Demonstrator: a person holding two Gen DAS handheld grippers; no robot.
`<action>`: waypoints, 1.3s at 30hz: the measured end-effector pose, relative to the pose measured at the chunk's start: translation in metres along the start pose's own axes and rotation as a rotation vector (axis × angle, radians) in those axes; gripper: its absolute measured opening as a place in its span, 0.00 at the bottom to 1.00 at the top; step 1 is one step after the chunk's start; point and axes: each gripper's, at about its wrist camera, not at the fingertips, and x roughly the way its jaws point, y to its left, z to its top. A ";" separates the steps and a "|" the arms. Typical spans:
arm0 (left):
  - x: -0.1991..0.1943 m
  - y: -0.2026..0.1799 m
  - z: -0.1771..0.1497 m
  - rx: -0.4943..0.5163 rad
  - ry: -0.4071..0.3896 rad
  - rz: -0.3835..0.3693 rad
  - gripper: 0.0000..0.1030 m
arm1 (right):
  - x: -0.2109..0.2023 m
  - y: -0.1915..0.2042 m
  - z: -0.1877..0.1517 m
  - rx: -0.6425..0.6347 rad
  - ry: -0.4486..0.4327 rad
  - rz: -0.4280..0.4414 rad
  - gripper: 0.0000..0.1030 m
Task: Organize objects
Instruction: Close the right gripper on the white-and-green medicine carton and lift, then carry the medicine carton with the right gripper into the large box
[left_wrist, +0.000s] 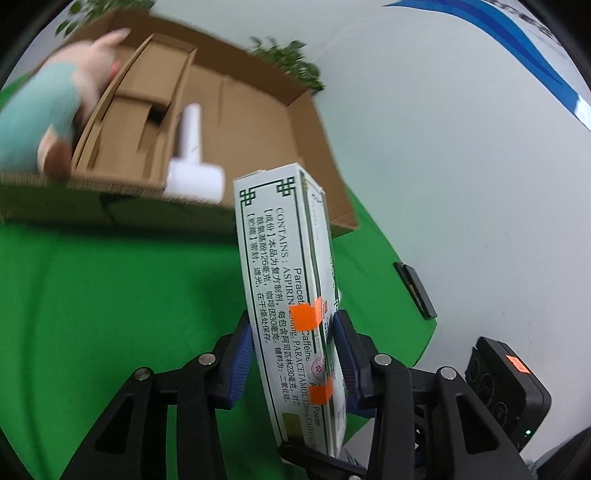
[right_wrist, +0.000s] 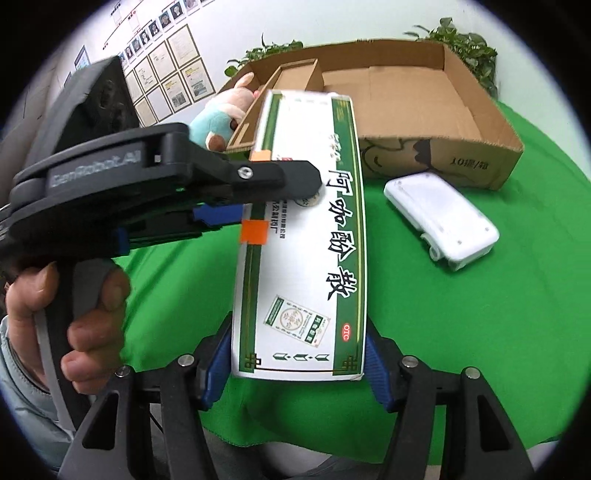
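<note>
A white and green medicine box (right_wrist: 306, 236) with orange tape marks is held above the green table. My left gripper (left_wrist: 293, 354) is shut on its long edges; in the left wrist view the box (left_wrist: 284, 280) stands on edge between the blue pads. My right gripper (right_wrist: 295, 365) has its blue pads against the box's near end, one on each side. The left gripper (right_wrist: 258, 192) reaches in from the left in the right wrist view. A brown cardboard box (right_wrist: 406, 107) stands open behind, also in the left wrist view (left_wrist: 240, 122).
A white device (right_wrist: 443, 218) lies on the green cloth (right_wrist: 461, 314) in front of the cardboard box, also seen in the left wrist view (left_wrist: 192, 162). A plush pig (left_wrist: 55, 107) leans at the box's left side. A black phone-like slab (left_wrist: 415, 290) lies near the table edge.
</note>
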 end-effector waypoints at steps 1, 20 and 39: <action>-0.004 -0.006 0.002 0.022 -0.010 0.004 0.38 | -0.002 -0.002 0.003 0.000 -0.013 -0.002 0.59; -0.034 -0.081 0.111 0.274 -0.187 0.040 0.38 | 0.013 -0.020 0.139 -0.040 -0.246 -0.013 0.59; 0.059 -0.024 0.231 0.174 -0.083 0.088 0.38 | 0.075 -0.089 0.247 0.052 -0.078 0.064 0.58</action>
